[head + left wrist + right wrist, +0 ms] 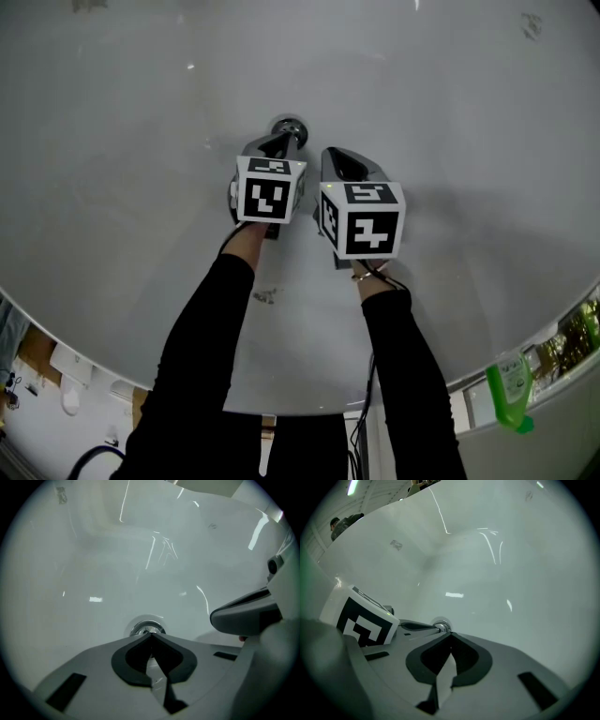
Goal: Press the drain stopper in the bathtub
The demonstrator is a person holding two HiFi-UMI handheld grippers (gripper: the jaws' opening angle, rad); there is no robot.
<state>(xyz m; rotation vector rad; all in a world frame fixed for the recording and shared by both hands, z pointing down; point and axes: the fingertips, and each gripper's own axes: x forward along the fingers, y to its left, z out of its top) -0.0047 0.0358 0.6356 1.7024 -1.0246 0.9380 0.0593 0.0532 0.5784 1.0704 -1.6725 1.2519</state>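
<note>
Chrome drain stopper (291, 125) set in white bathtub (131, 141) floor. Left gripper (284, 140): jaws pressed together, nothing between, tips at stopper's near edge, seemingly touching. Right gripper (337, 154): jaws likewise together, empty, just beside left, short of stopper.

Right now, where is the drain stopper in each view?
Head view: the drain stopper is upper centre, just beyond the tip of the left gripper.
Left gripper view: lower centre, right above that gripper's closed jaw tips.
Right gripper view: slightly left of centre, above the closed tips of the right gripper.
Shared landmark: the left gripper's tip at the stopper.
</note>
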